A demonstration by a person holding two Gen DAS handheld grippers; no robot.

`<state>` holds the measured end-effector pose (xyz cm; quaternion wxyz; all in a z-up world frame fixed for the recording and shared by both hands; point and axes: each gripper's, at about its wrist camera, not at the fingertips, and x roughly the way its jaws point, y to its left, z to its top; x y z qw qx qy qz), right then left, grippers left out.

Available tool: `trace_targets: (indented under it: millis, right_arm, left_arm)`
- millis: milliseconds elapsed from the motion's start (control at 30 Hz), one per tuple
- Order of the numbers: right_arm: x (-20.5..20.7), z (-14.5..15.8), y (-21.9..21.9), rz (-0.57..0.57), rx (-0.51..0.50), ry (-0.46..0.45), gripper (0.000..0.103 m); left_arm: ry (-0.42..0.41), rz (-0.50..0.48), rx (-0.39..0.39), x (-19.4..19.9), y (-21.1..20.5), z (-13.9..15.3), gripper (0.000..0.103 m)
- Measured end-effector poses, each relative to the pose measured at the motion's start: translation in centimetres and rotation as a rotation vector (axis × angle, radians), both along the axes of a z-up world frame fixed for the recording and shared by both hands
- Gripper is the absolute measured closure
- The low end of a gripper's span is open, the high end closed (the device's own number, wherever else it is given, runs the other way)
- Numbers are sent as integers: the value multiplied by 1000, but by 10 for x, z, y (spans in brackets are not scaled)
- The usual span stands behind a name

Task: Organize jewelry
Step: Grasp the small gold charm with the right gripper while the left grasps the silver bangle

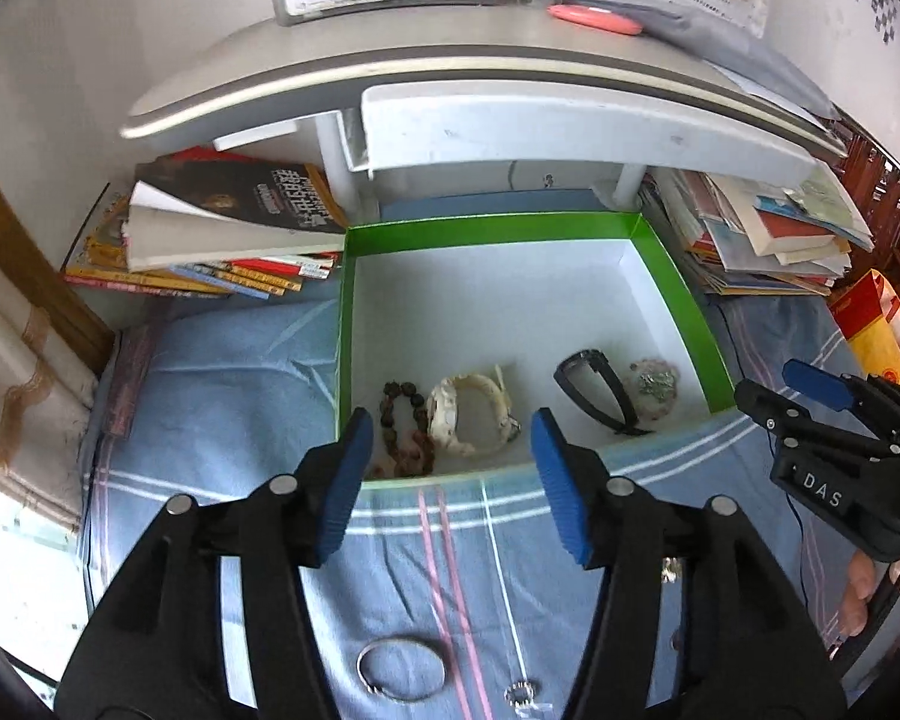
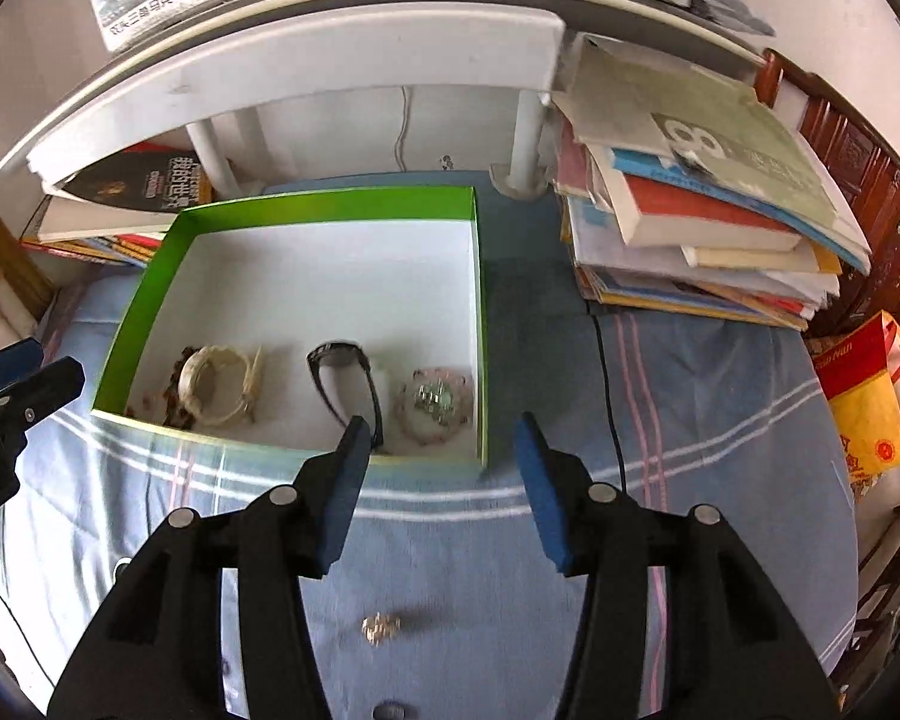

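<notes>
Silver bangle (image 1: 401, 671) and small ring (image 1: 521, 693) on striped cloth (image 1: 222, 372), nearest. Left gripper (image 1: 450, 438) and right gripper (image 2: 438, 441): jaws apart, nothing between. Beyond, green box (image 1: 678, 294) (white floor) holds bead bracelet (image 1: 405, 426), cream watch (image 1: 471, 414), black watch (image 1: 597, 390), pink bracelet (image 2: 435, 402).

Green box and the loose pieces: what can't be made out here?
- Left wrist: bead bracelet partly behind left gripper finger.
- Right wrist: black watch strap end behind right gripper finger.
- Right wrist: small trinket on cloth, blurred.
</notes>
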<state>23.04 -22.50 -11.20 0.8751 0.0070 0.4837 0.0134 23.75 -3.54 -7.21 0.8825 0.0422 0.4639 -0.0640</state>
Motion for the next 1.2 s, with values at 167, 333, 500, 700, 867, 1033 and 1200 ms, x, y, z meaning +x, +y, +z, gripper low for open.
trace_targets:
  millis: [167, 333, 500, 700, 867, 1033, 1200]
  right_arm:
    - [-23, -3, -3, -3, -1, 18, 51]
    - [-48, -13, -3, 5, 3, 57, 45]
    - [-79, -43, -2, 22, -24, 141, 44]
    - [-115, -74, -2, 38, -30, 245, 44]
    - [-131, -90, -2, 47, -15, 288, 44]
    - [-134, -94, 5, 72, -17, 293, 44]
    - [-132, -95, 16, 104, -24, 285, 44]
  left_arm:
    - [9, 6, 18, -25, 6, -2, 46]
    - [41, 42, -9, -49, 17, -9, 31]
    - [162, 68, -36, -80, 29, -47, 30]
    - [289, 100, -39, -117, 44, -87, 25]
    - [362, 124, -57, -132, 53, -106, 25]
    - [369, 134, -51, -136, 57, -108, 25]
    - [383, 136, -36, -135, 58, -111, 24]
